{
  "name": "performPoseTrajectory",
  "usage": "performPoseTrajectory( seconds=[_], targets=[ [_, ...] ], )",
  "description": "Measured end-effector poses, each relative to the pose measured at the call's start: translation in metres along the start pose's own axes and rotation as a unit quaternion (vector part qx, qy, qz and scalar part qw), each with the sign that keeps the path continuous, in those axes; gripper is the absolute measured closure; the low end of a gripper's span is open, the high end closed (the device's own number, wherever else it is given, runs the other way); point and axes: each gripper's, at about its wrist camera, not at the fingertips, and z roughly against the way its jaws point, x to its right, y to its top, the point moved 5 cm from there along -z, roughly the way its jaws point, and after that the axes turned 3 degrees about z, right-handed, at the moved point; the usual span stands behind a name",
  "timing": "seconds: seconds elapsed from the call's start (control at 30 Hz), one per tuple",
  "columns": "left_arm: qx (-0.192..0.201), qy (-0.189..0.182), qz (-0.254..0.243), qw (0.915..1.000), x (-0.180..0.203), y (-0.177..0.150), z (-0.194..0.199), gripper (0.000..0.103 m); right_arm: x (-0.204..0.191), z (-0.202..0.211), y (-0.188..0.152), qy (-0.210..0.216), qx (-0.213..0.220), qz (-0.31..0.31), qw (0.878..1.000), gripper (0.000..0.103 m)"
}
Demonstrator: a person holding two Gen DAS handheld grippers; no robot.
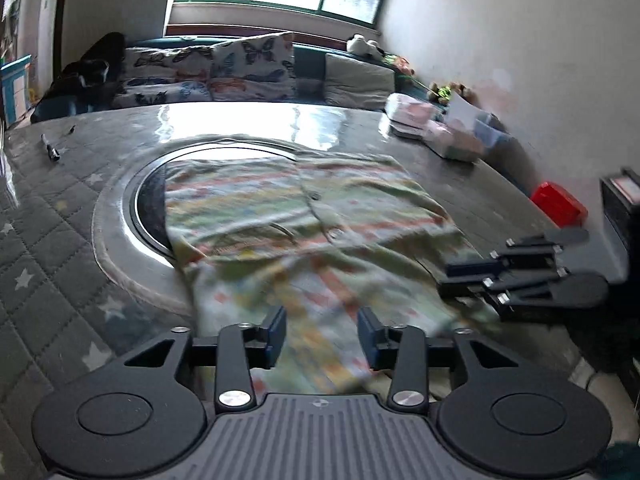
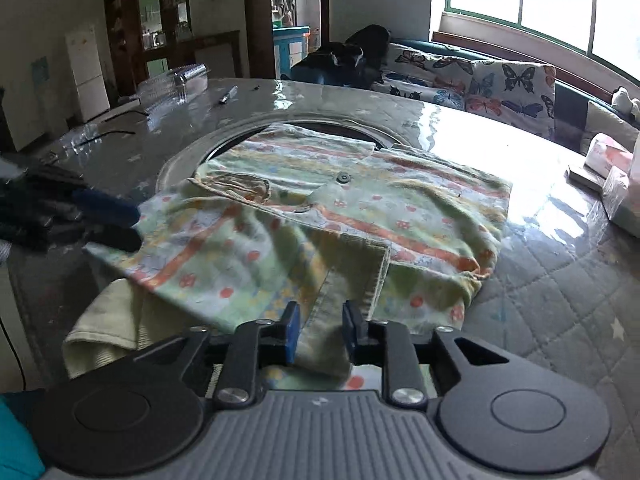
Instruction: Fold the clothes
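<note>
A pale green patterned garment with orange stripes and buttons (image 1: 304, 220) lies partly folded on the round table, over its centre ring. It also shows in the right wrist view (image 2: 320, 216). My left gripper (image 1: 322, 334) is open, its fingers apart just above the garment's near edge. My right gripper (image 2: 320, 330) is open over the garment's near hem, with cloth lying between the fingers. The right gripper also shows in the left wrist view (image 1: 476, 276) at the garment's right edge. The left gripper shows blurred in the right wrist view (image 2: 116, 220) at the garment's left edge.
The table has a quilted star cover under glossy plastic (image 1: 52, 240). A pen (image 1: 50, 150) lies far left. Tissue packs and boxes (image 1: 436, 128) sit far right, a red box (image 1: 558, 202) beyond the edge. A butterfly-cushion sofa (image 1: 224, 72) stands behind. A clear plastic pack (image 2: 176, 84) lies far left.
</note>
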Motion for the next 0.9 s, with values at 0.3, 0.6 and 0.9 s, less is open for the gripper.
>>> performPoseTrajectory(
  seconds=[0.3,0.6,0.9],
  targets=[
    [-0.05,-0.02,0.042,0.9977,0.016,-0.027,0.019,0.043,-0.005,0.021,-0.008,-0.012,0.009,0.02,1.0,0.067],
    [-0.086,-0.059,0.052,0.9931,0.032,-0.037,0.009,0.063,-0.007,0.039,-0.02,-0.026,0.01,0.052,0.998,0.06],
    [-0.074,-0.089,0.069,0.9909,0.033,-0.015,0.011,0.09,-0.018,0.056,-0.039,-0.023,0.0,0.116,0.993,0.048]
  ],
)
